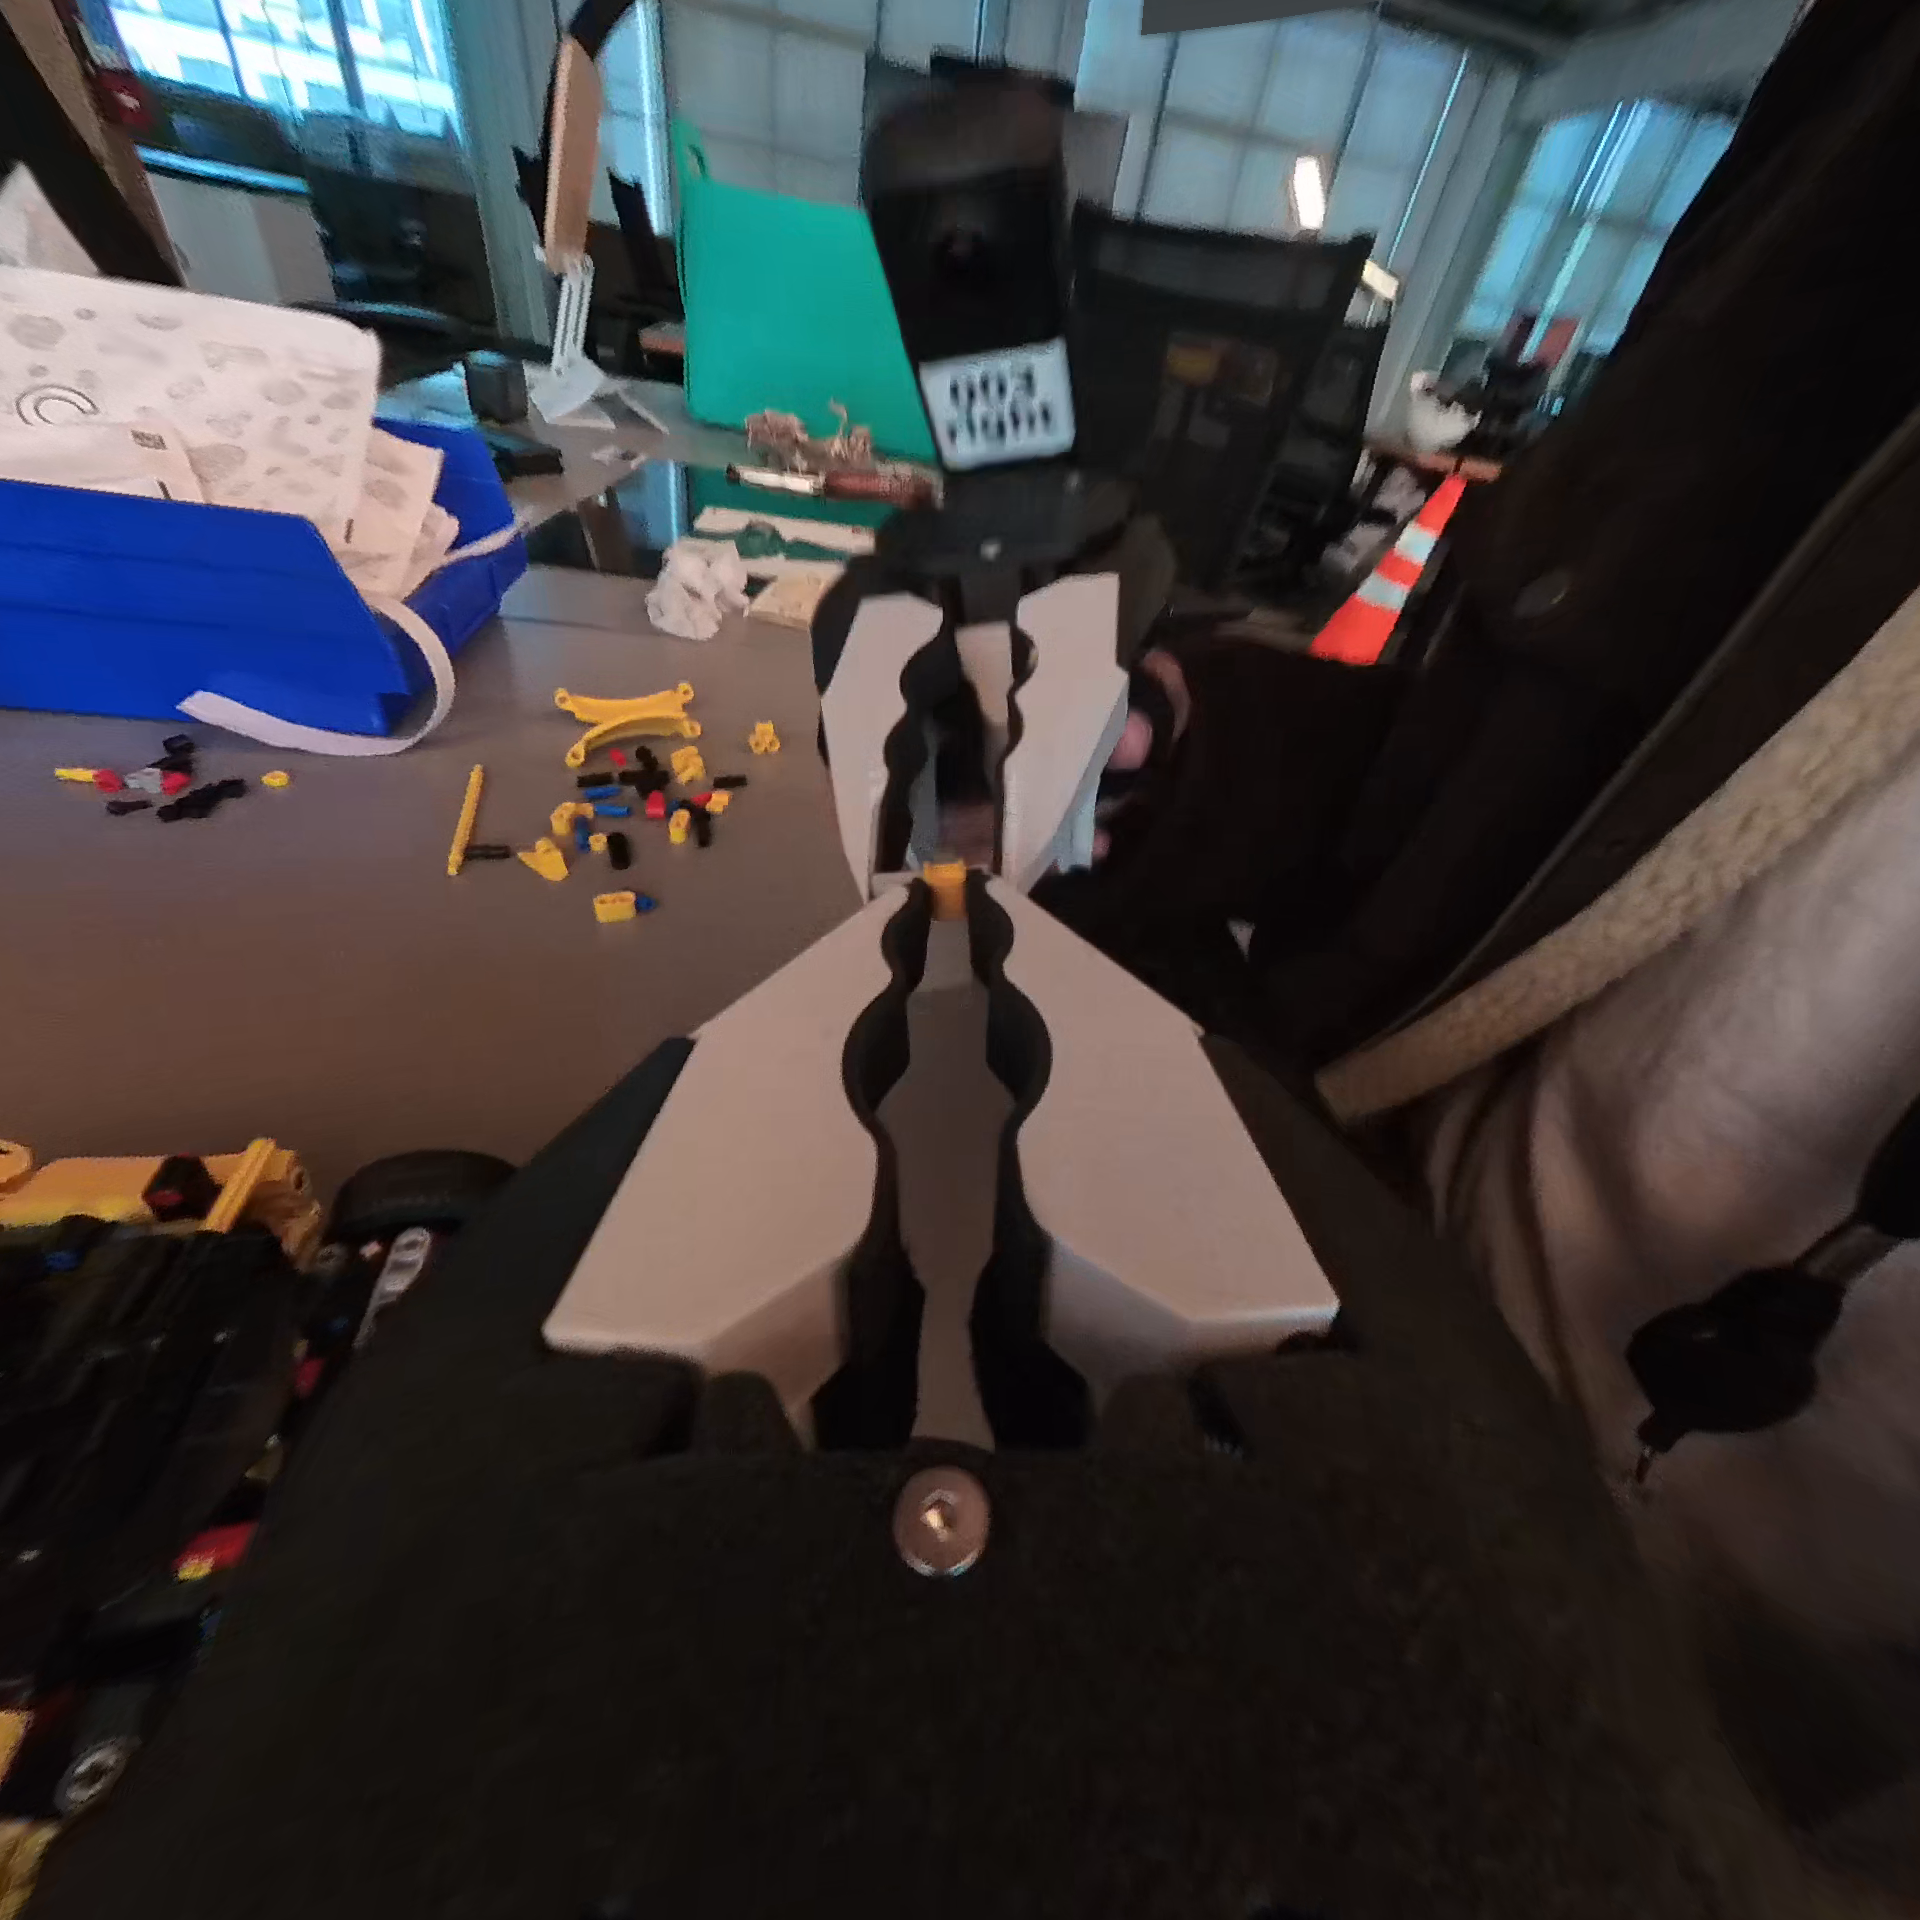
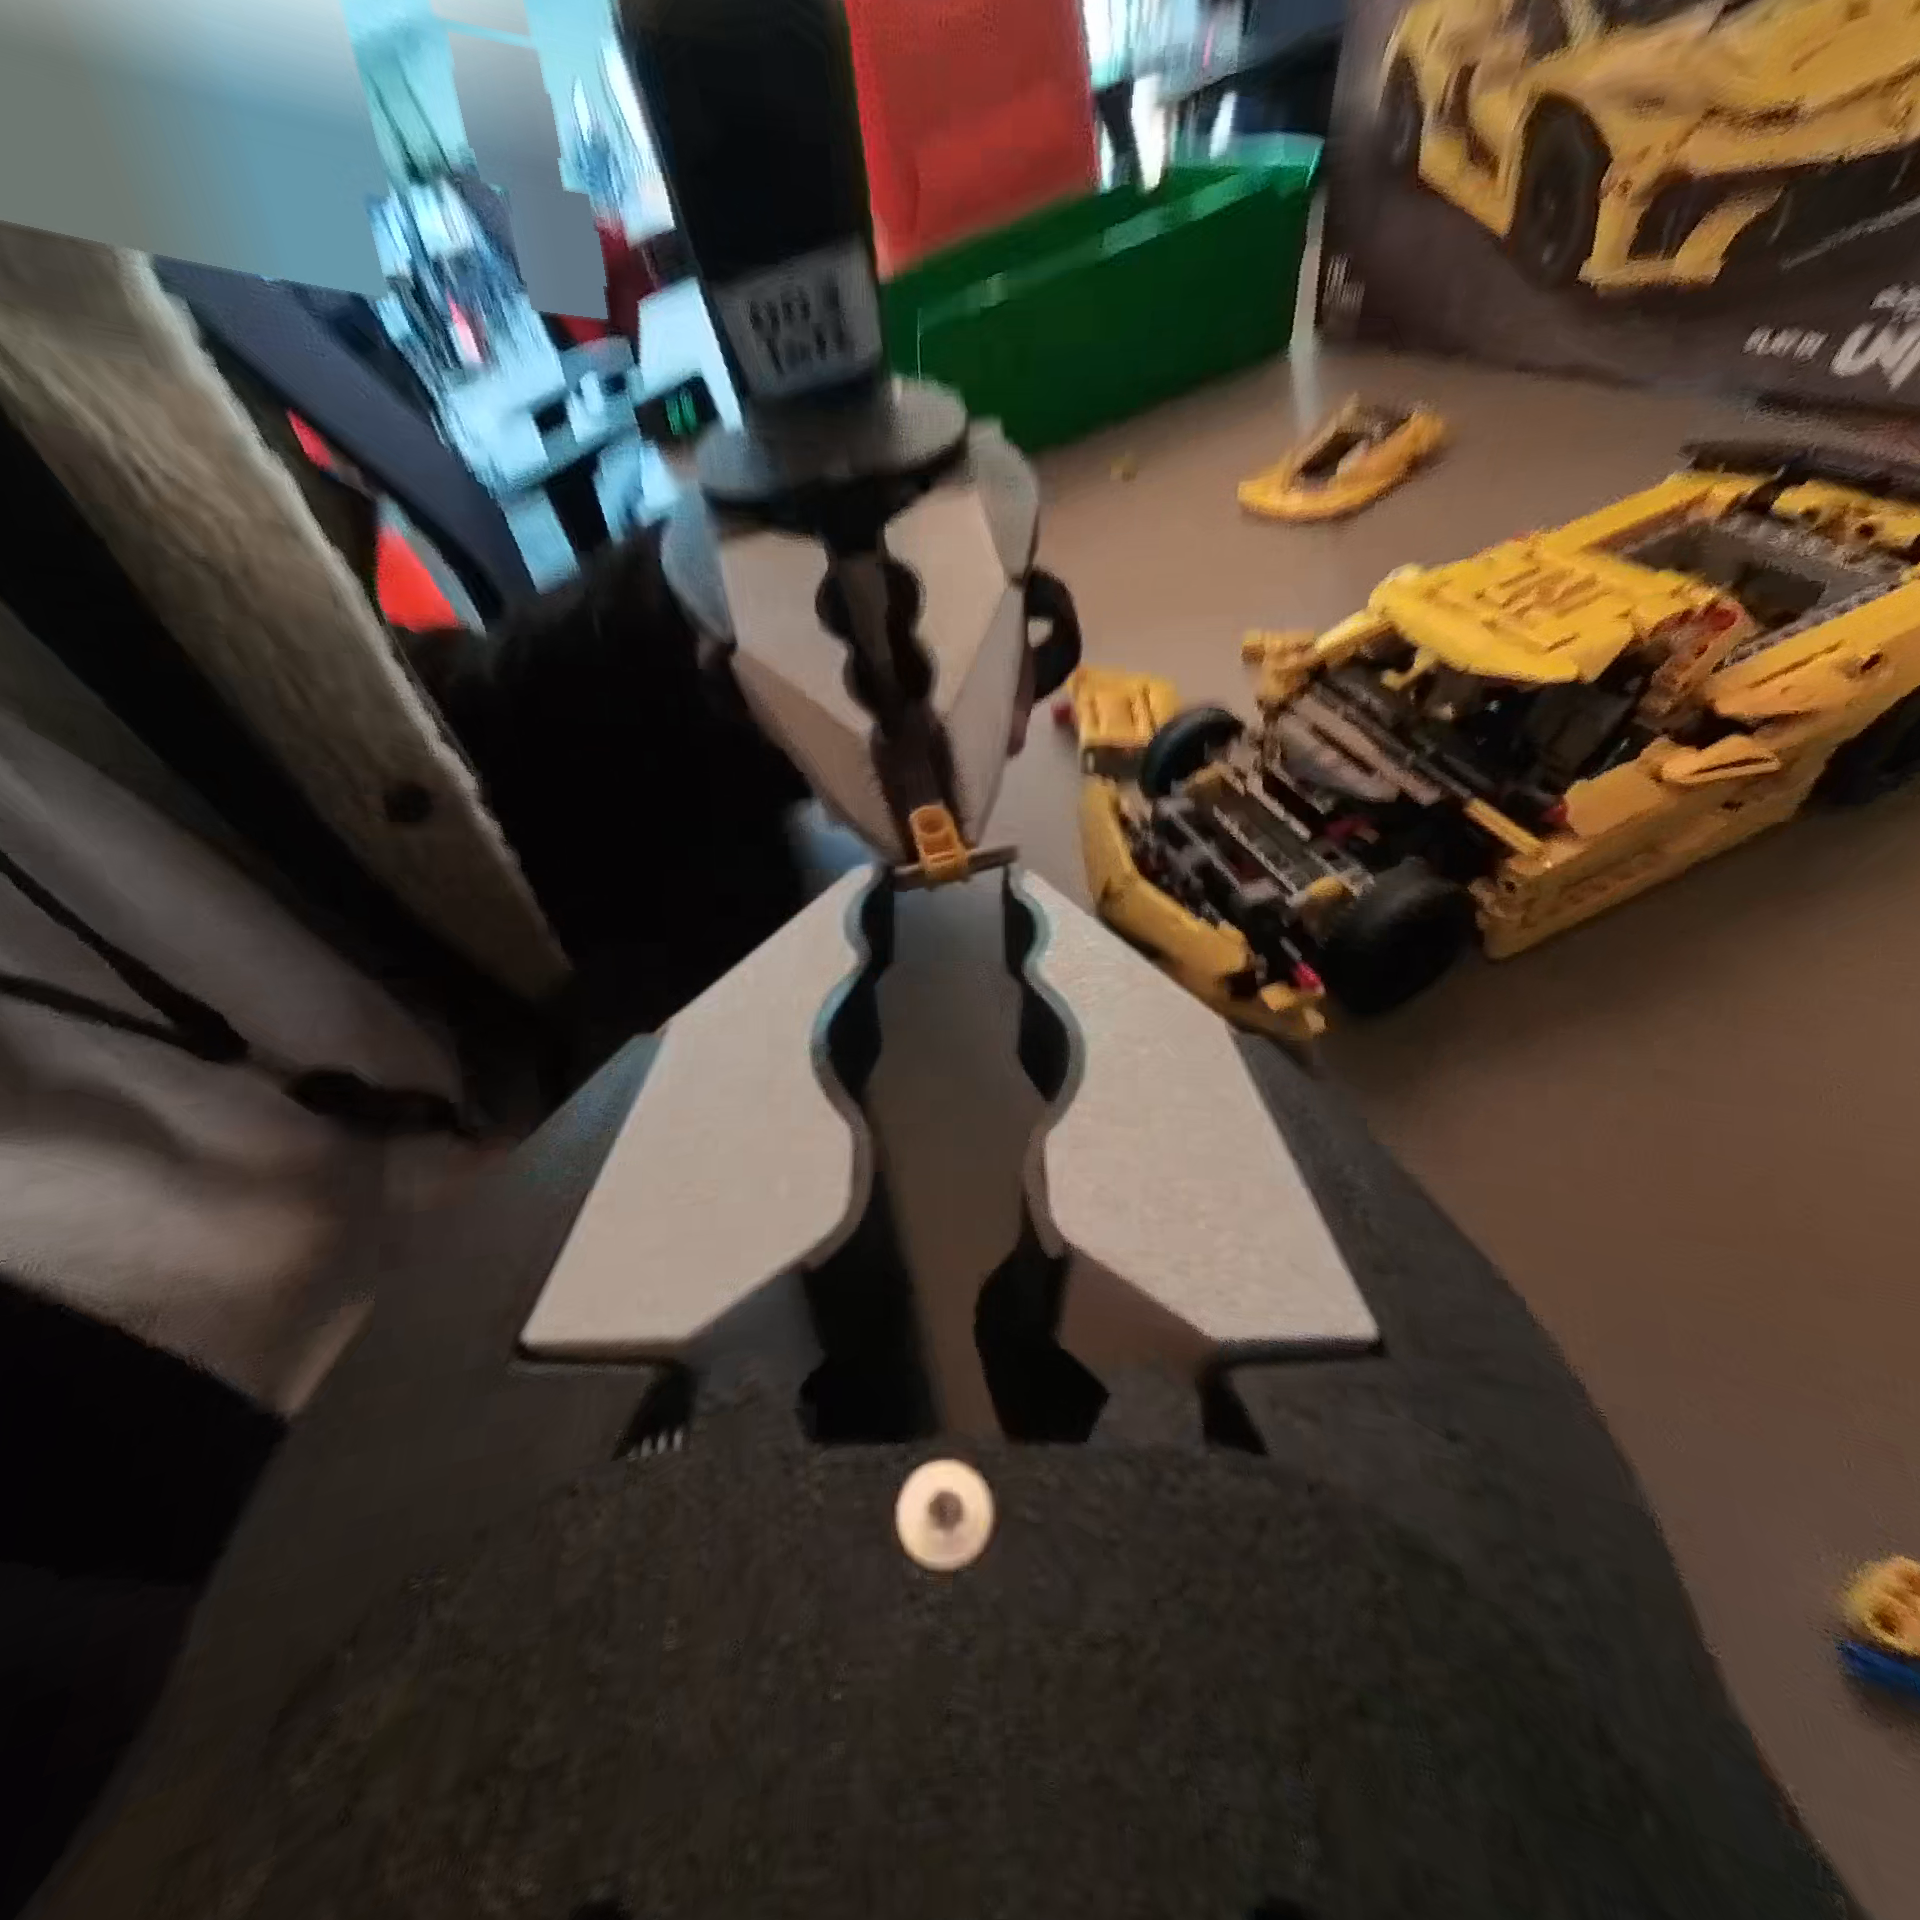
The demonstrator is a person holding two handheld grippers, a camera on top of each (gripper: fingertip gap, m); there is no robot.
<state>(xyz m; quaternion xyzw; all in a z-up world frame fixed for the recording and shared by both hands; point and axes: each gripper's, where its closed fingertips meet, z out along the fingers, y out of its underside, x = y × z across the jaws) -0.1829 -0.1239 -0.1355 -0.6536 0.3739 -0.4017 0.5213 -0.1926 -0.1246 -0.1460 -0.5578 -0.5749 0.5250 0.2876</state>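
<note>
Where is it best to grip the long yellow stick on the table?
At its middle, from above, claw closing across the narrow width: the yellow stick lies flat on the table, and a black piece crowds its near end.

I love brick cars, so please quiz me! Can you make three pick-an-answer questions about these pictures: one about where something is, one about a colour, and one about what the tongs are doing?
1. Where does the half-built yellow brick car stand?
A) on the grey table
B) on the floor
C) on a shelf

2. What colour is the plastic storage bin with white papers in it?
A) red
B) blue
C) purple

3. What are the left tongs doing?
A) wide open and empty
B) shut on a small yellow brick piece
C) holding a pencil

Answers:
1. A, because the car's wheels sit on the tabletop.
2. B, because the bin's walls are plain blue.
3. B, because the piece is pinched between the two tips.
</note>
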